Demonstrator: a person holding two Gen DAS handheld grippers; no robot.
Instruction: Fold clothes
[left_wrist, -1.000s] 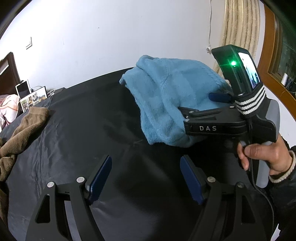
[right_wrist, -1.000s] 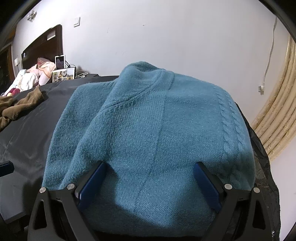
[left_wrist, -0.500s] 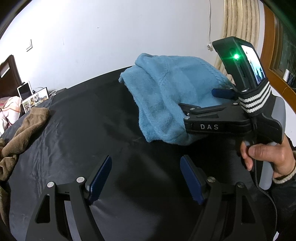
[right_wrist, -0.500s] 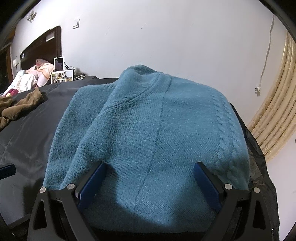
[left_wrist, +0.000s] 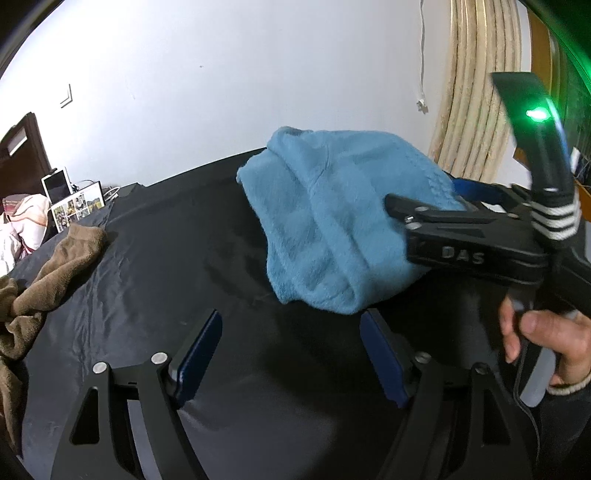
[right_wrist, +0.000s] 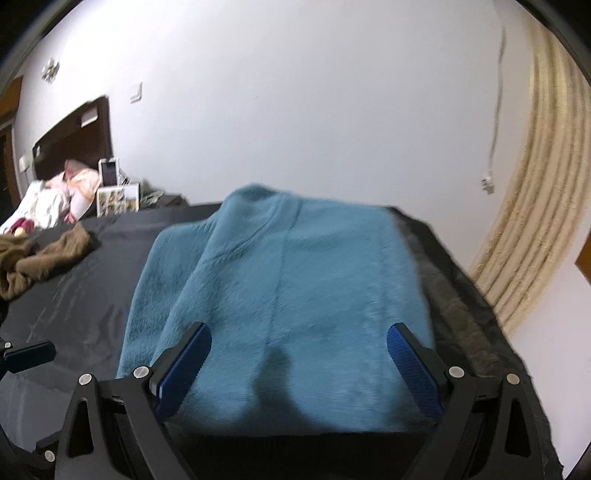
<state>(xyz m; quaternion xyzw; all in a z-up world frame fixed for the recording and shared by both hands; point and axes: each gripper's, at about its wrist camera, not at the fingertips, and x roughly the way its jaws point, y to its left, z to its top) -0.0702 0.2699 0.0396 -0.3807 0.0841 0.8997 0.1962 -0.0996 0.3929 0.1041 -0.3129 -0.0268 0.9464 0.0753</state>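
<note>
A folded blue knit sweater lies on the black sheet near the bed's far right corner; it also shows in the left wrist view. My right gripper is open and empty, its jaws wide apart just above the sweater's near edge. In the left wrist view the right gripper reaches over the sweater's right side, held by a hand. My left gripper is open and empty over bare sheet, to the left of and short of the sweater.
A crumpled brown garment lies at the left of the sheet, also in the right wrist view. A tablet and photo frame stand by the headboard with pink bedding. A white wall and beige curtain lie beyond the bed's edge.
The right gripper has pulled back and lifted from the sweater, so its front edge now shows between the jaws. The left gripper has hardly moved. Both stay open.
</note>
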